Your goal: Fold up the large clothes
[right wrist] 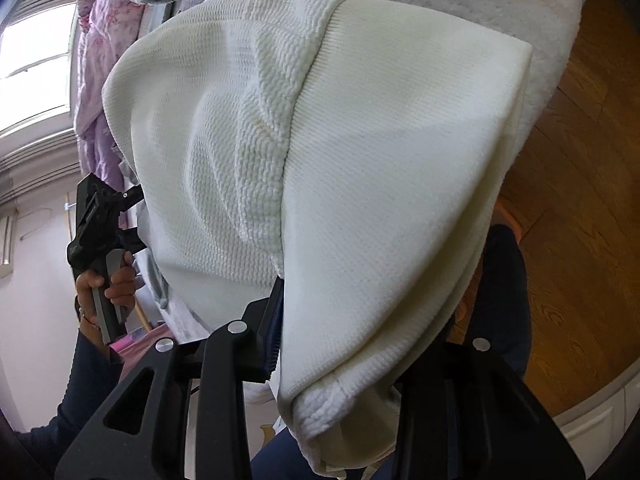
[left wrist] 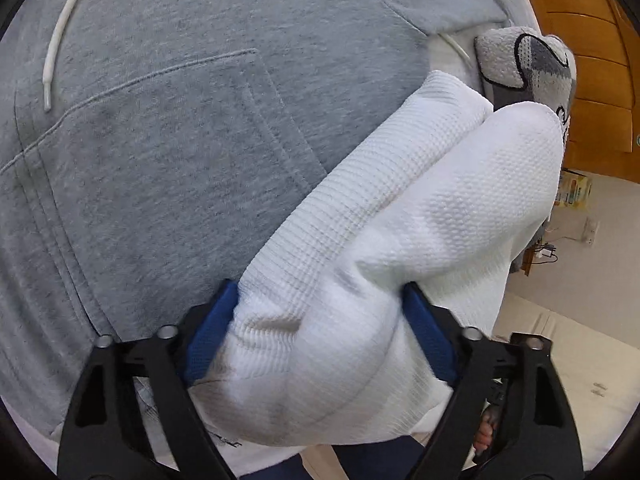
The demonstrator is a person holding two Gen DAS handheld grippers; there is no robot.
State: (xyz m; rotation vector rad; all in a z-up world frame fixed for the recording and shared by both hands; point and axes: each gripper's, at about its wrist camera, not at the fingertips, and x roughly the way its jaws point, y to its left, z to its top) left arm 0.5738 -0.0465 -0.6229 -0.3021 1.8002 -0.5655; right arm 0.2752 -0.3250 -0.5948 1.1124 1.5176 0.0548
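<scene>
A white textured knit garment (left wrist: 360, 280) is bunched between the blue pads of my left gripper (left wrist: 320, 320), which is shut on it and holds it above a grey hoodie (left wrist: 180, 140) that lies flat. In the right wrist view the same white garment (right wrist: 320, 180) hangs folded in thick layers. My right gripper (right wrist: 344, 344) is shut on its ribbed edge, and its right finger is hidden by the cloth. The left gripper's handle (right wrist: 100, 240), held in a hand, shows at left in the right wrist view.
The hoodie has a kangaroo pocket and a white drawstring (left wrist: 64, 40). A grey and white plush cushion (left wrist: 528, 68) lies at the bed's far edge. A wooden wardrobe (left wrist: 588, 60) stands beyond. There is wooden floor (right wrist: 568, 240) at right, floral bedding (right wrist: 100, 60) and a window (right wrist: 36, 60) at left.
</scene>
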